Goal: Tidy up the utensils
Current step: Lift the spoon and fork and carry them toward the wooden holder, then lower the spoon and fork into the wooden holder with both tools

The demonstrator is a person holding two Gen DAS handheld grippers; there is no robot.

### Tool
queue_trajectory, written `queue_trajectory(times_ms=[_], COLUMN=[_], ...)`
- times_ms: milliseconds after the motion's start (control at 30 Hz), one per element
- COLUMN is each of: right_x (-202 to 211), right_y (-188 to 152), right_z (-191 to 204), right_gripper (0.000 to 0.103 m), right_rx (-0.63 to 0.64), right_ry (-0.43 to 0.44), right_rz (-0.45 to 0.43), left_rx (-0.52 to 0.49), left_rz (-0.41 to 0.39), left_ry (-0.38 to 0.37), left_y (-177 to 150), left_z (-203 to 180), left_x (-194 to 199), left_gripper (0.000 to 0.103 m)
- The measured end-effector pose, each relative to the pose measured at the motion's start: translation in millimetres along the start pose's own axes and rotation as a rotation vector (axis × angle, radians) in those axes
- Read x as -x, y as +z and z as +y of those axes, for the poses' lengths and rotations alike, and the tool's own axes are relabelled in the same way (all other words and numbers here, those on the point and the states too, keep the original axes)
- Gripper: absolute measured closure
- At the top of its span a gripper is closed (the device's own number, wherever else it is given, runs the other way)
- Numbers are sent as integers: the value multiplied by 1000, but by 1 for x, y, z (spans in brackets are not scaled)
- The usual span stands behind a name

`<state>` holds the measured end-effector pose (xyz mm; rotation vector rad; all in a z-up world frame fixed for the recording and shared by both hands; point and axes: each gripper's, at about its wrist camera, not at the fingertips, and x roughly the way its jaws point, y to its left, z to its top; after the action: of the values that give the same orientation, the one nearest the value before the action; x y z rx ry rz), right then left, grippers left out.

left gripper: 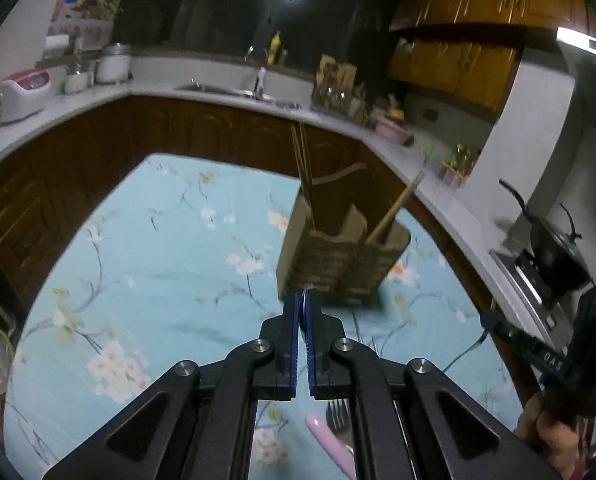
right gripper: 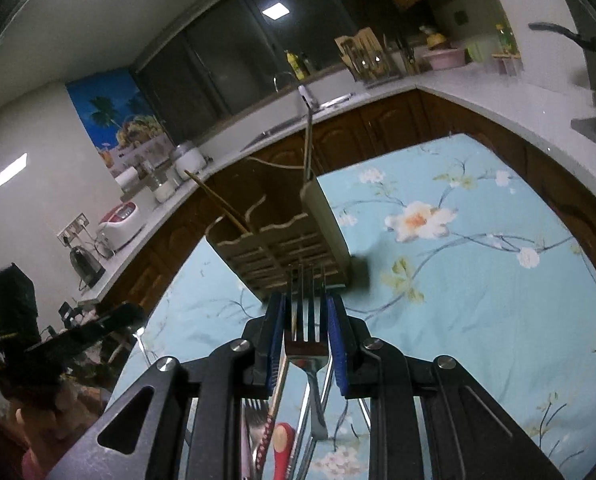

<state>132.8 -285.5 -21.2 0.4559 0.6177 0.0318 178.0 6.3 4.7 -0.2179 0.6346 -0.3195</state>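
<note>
A wooden utensil holder (left gripper: 337, 260) stands on the floral tablecloth (left gripper: 138, 260), with chopsticks (left gripper: 303, 172) and a wooden-handled utensil (left gripper: 393, 208) in it. My left gripper (left gripper: 303, 304) is shut on a thin metal utensil edge-on, just in front of the holder. In the right wrist view the holder (right gripper: 290, 248) holds a metal handle (right gripper: 307, 140). My right gripper (right gripper: 305, 312) is shut on a metal fork (right gripper: 305, 304), tines pointing at the holder. More utensils lie below: a pink handle (left gripper: 329, 444), a fork (left gripper: 337, 412), a red handle (right gripper: 284, 448).
Kitchen counters wrap round the table, with a sink (left gripper: 234, 90), a rice cooker (left gripper: 18, 92), a knife block (left gripper: 333, 80) and a black pan (left gripper: 553, 248) on the stove. The right gripper's body (left gripper: 577, 344) shows at the right edge.
</note>
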Motion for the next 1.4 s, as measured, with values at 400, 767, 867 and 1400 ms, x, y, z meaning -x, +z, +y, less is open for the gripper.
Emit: queue_trajectory(times_ms=[400,767,867,1400], right_x=[6,8,7,-32], right_y=[23,67,82,145], right_z=[12,25,28,38], right_gripper=[82,82,82,82], right_rx=[17,26,28,66], right_ry=[28,59,69,67], right_rz=[-53,-140,-174,-255], left_rx=[18,23,17,-76], left_rz=[-91,-181,-219,-363], left_ry=[10,37,61,229], left_y=[21,58,70,81], left_z=[3,7,7,-29], left_x=[20,7,1,-80], left_gripper=[102,102,102,102])
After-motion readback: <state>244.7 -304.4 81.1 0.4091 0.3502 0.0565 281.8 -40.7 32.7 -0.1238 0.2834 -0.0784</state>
